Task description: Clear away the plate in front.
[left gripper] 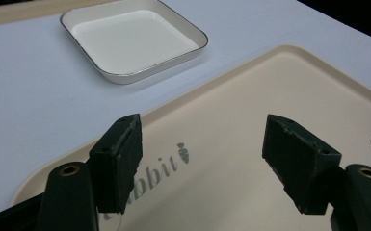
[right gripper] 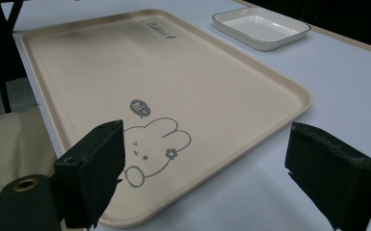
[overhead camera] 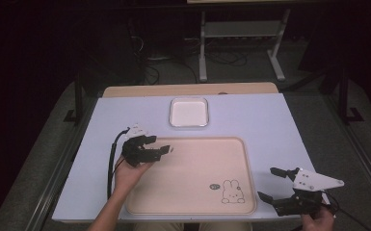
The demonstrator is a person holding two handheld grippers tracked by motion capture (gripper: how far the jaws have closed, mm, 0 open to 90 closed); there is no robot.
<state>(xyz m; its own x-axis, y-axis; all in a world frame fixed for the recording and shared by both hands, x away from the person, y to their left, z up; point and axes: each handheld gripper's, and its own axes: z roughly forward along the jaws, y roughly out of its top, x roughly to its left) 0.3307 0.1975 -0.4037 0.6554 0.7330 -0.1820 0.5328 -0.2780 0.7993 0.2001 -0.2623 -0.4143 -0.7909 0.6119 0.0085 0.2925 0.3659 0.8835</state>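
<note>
both grippers open and empty at the tray

we hold the left gripper [overhead camera: 166, 150] over the tray's [overhead camera: 197, 192] far-left corner and the right gripper [overhead camera: 270, 183] just right of its near-right rim, jaws wide apart on each, nothing held. the tray is flat beige plastic, rounded corners, low lip, rabbit print [right gripper: 149, 144] near-right. the dish [overhead camera: 188, 112], white, square and glossy, sits beyond it. risk, in our judgement: the smooth lip may slip from the jaws, or uneven lifting may tilt the tray.

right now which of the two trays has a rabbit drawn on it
The large beige tray at the near side of the table, with a grey rabbit in its corner. The small white square dish beyond it is plain.
</note>
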